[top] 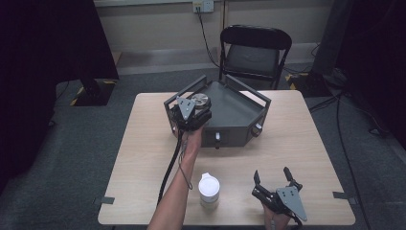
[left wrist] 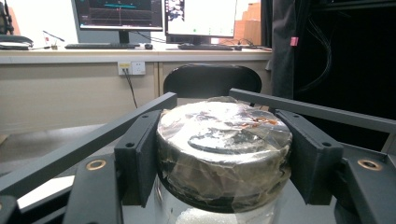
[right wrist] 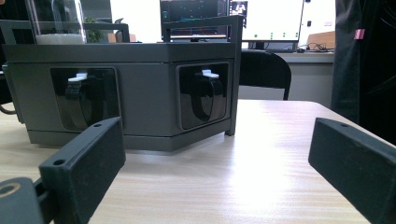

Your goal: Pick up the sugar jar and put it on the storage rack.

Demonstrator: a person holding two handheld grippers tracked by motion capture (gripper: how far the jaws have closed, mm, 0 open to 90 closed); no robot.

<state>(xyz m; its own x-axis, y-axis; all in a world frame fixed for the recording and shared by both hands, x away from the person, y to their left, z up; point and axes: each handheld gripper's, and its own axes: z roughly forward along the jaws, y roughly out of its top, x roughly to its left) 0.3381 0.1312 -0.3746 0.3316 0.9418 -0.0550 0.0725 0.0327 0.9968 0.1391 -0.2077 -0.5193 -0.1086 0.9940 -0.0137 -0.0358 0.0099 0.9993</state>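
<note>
Silver-grey metal, film-wrapped: the round lid of the clear glass jar (left wrist: 223,154), which my left tongs (top: 190,113) are clamping from both sides, black flat pads pressing its rim. The jar is holding a white granular fill and is sitting in the dark grey angular metal tray (top: 239,112), at that tray's left rear corner, the tray itself occupying the far middle of the pale wood-grain bench (top: 143,153).

Risk, as I am judging it: the crinkled film over the lid is looking slick, so the pads may be slipping if I lift or twist; the glass body below could be knocking the tray's low black rail (left wrist: 88,140) and tipping.

My right tongs (top: 274,178) are resting near the bench's near right corner, jaws standing apart on nothing, pointing at the tray's front wall with its two black recessed handles (right wrist: 205,95).

A squat white-capped cylindrical container (top: 209,190) is standing near the near edge, between my forearms; a careless elbow could be toppling it.
</note>
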